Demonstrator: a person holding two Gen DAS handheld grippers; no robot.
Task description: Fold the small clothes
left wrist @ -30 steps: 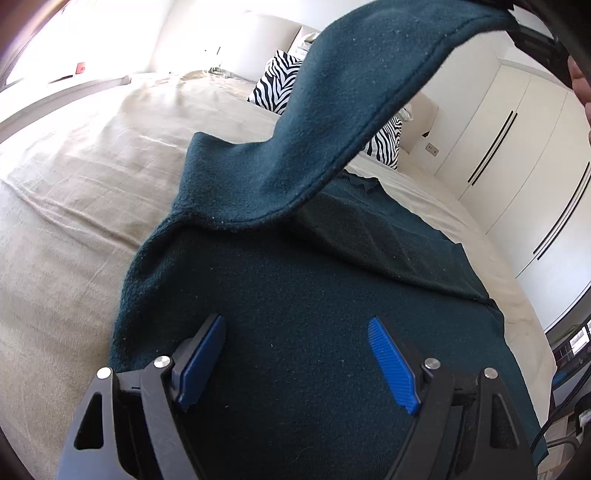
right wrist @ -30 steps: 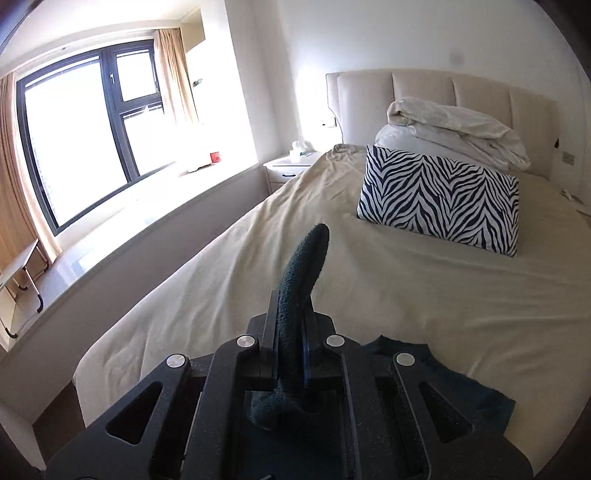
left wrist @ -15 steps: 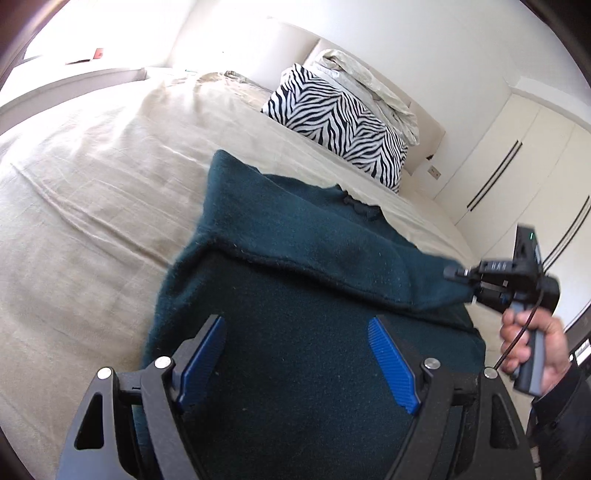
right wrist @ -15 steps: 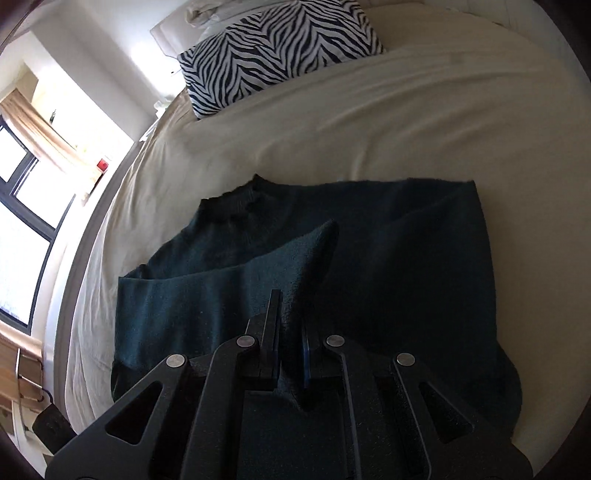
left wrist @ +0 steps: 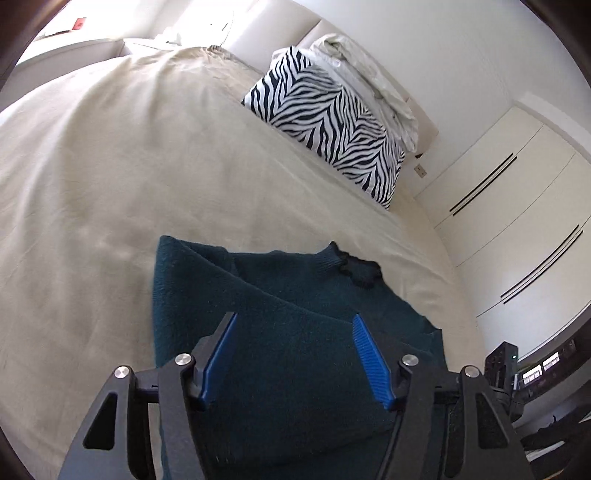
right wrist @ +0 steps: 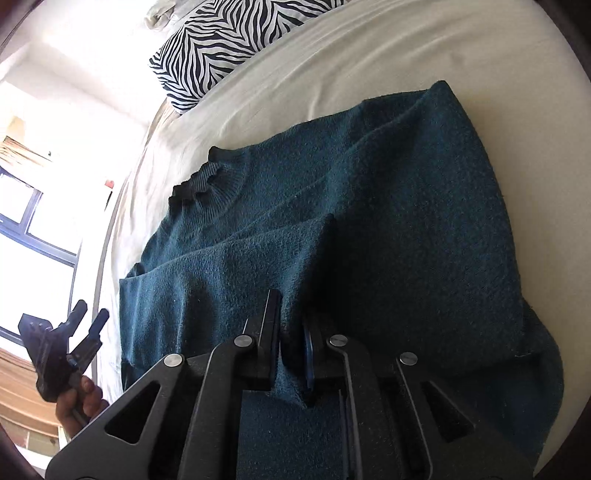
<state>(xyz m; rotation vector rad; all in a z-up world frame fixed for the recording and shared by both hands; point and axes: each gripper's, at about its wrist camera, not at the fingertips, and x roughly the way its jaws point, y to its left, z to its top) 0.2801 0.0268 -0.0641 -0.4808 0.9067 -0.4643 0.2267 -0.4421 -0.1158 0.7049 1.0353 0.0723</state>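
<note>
Teal sweater (right wrist: 369, 206) spread flat on bed (left wrist: 110, 166), sleeve folded across. Right gripper (right wrist: 291, 332) just loosening, sleeve cuff between barely parted jaws; left gripper (left wrist: 291, 354) half open, narrowing, empty. Risk: cuff snagging, dragging fold undone.

The lower part of the sweater (left wrist: 288, 369) is hidden behind the left gripper (left wrist: 293, 354) in the left wrist view, and its hem is cut off by the bottom edge. In the right wrist view the end of the sleeve (right wrist: 229, 280) disappears between the fingers of the right gripper (right wrist: 290, 325), whose jaws have just been opening slightly, so whether the pads still press the fabric cannot be told. The hand (right wrist: 77, 402) holding the left gripper is cut off at the picture's rim there. The window (right wrist: 33, 218) is washed out by glare. The small red thing (left wrist: 78, 24) on the sill is too small to identify.
</note>
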